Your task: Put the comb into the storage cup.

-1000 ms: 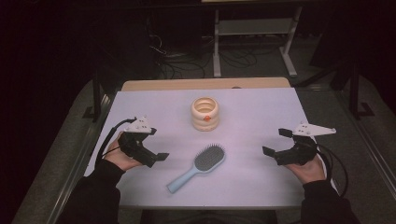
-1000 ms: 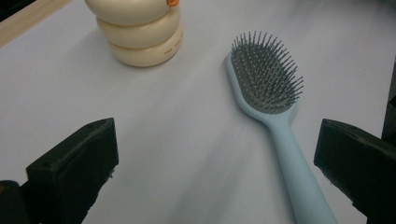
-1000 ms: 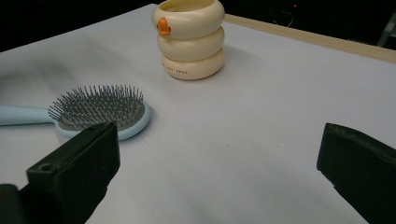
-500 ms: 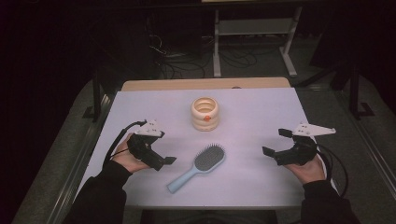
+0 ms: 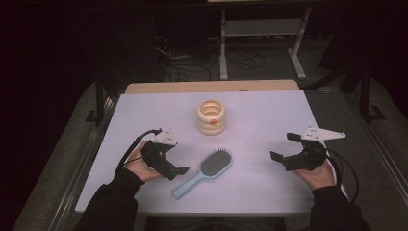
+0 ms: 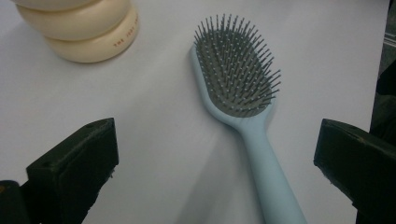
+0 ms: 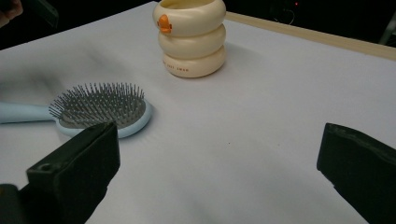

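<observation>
Beside the hairbrush (image 5: 203, 173) handle, lying near the table's (image 5: 269, 120) front edge, the left gripper (image 5: 174, 169) (jaws apart) should straddle the handle squarely before closing. Right gripper (image 5: 284, 147) waits, jaws spread.

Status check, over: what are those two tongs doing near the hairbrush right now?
Left tongs open, beside the hairbrush handle, not touching. Right tongs open, well off to the side. Hairbrush flat, bristles up. Cream holder stands behind; nothing in the way.
</observation>
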`<state>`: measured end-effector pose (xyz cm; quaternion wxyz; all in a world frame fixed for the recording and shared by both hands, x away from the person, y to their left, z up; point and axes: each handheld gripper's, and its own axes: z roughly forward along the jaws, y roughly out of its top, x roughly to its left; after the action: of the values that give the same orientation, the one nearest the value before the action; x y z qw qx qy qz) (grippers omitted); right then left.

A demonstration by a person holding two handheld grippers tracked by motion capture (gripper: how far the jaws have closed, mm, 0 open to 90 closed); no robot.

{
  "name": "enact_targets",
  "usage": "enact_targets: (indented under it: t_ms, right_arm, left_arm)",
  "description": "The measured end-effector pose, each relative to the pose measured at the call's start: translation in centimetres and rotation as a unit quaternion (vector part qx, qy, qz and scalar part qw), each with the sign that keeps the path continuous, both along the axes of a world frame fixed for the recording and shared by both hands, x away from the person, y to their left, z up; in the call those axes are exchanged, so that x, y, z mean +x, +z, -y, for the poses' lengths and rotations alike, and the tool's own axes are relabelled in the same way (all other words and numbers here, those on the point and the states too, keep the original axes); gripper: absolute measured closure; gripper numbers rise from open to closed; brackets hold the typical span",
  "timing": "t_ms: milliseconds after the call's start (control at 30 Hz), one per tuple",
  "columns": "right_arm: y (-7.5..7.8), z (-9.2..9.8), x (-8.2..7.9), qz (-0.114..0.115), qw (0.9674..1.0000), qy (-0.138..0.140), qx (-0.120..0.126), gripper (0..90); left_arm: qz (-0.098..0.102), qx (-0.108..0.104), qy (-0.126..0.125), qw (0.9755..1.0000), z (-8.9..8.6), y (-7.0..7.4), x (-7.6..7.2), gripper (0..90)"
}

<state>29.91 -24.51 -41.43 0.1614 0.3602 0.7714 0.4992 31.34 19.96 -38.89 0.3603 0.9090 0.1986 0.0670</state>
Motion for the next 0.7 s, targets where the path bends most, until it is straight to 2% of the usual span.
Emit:
enact_targets:
  t_ms: [400,700]
  right_arm:
    - [0.0,0.0,0.0,-0.001,1.0,0.002,0.0,0.0]
    - [-0.1,0.0,0.0,-0.005,1.0,0.004,-0.001,0.0]
  left_arm:
    - [-0.012,0.009,-0.003,0.9999,1.0,-1.2,-0.2,0.0]
    - [-0.019,0.023,-0.002,0.9996,1.6,-1.9,-0.3,0.0]
